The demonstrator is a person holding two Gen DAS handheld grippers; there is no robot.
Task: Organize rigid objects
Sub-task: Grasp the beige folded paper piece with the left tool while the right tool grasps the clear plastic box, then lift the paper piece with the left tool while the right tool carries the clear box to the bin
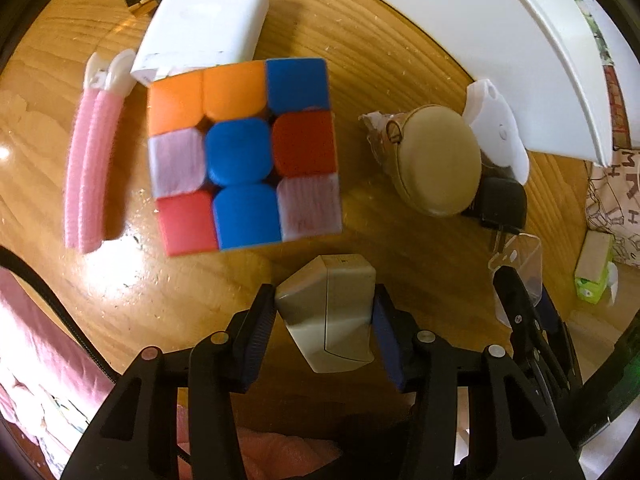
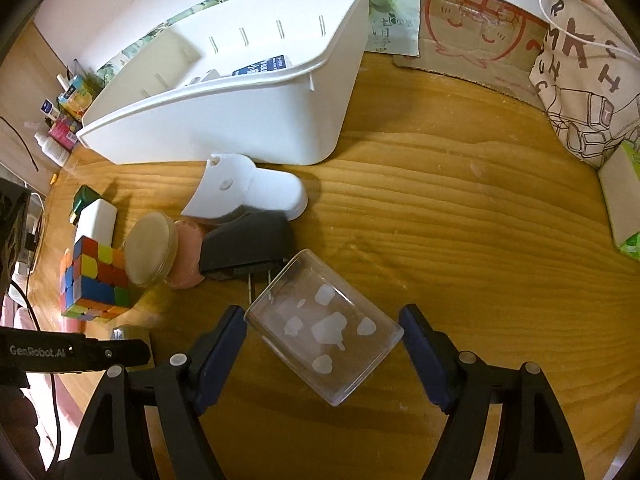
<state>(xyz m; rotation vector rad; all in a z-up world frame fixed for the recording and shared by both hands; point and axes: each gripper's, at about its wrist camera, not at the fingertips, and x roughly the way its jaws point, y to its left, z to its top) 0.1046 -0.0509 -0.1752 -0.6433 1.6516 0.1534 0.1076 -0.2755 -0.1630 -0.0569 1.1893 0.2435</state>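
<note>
My left gripper [image 1: 324,296] is shut on a small grey-beige block [image 1: 328,332], a pad pressing on each side, just above the wooden table [image 1: 400,48]. Beyond it lies a colourful puzzle cube [image 1: 244,152]. In the right wrist view, my right gripper [image 2: 322,316] is shut on a clear plastic box [image 2: 324,340] with white shapes printed on it. The box sits diagonally, with opposite corners against the two pads. A white bin [image 2: 240,108] stands tilted at the back.
A white power bank [image 1: 204,28], pink hair rollers [image 1: 92,168], a round beige case [image 1: 436,160], a black charger plug [image 2: 248,244] and a white plastic piece [image 2: 248,188] lie around the cube. A printed tote bag [image 2: 580,80] and a tissue pack [image 2: 624,200] are at the right.
</note>
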